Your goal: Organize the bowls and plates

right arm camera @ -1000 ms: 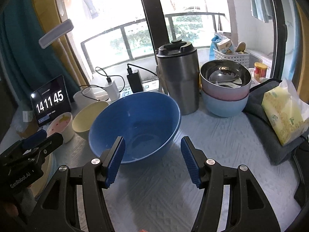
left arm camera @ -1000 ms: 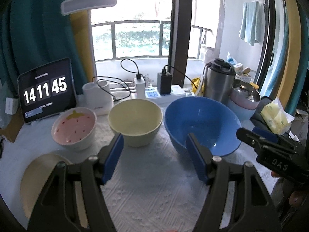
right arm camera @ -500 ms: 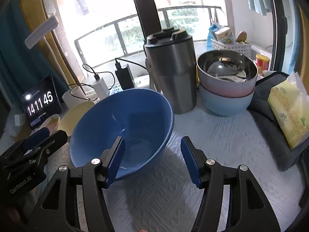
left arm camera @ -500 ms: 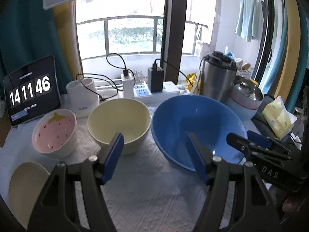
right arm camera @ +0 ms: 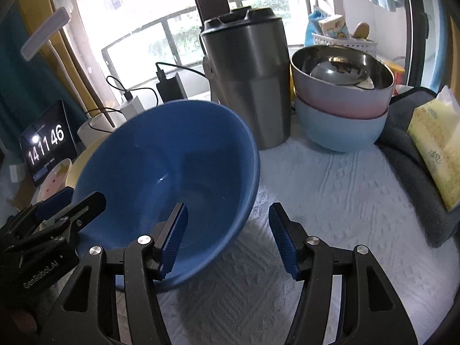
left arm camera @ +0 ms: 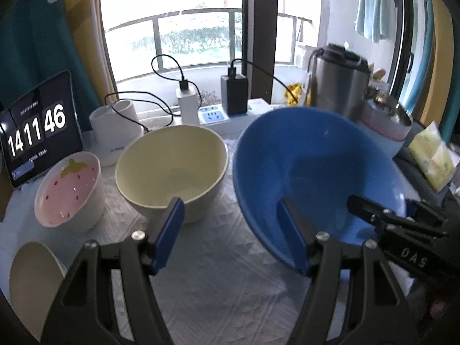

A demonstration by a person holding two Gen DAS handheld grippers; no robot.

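A: On the white mat, left wrist view: blue bowl (left arm camera: pixel 313 172) sits tilted, its near rim straddled by both grippers. Left gripper (left arm camera: pixel 230 233) is spread wide, holding nothing; its right-hand pad is inside the bowl wall, the other out over the mat. Cream bowl (left arm camera: pixel 172 166) stands just beside the blue one, strawberry bowl (left arm camera: pixel 69 189) further left, a cream plate (left arm camera: pixel 31 273) at the near left edge.

B: Risk?

A: My judgement: the bowl is tipped and unclamped. If either gripper closes off-centre, the rim may slip and the bowl may rock into the cream bowl.

B: Right wrist view?

A: Right gripper (right arm camera: pixel 228 241) also spread wide, nothing gripped; its left-hand pad is inside the blue bowl (right arm camera: pixel 172 166), the other outside. Whether the pads touch the wall, cannot tell.

B: What does this view add?

A: The steel tumbler (right arm camera: pixel 250 80) close behind the bowl and the stacked bowls (right arm camera: pixel 342 109) beside it, a second collision hazard. It mostly hides the cream bowl, and the plate is absent.
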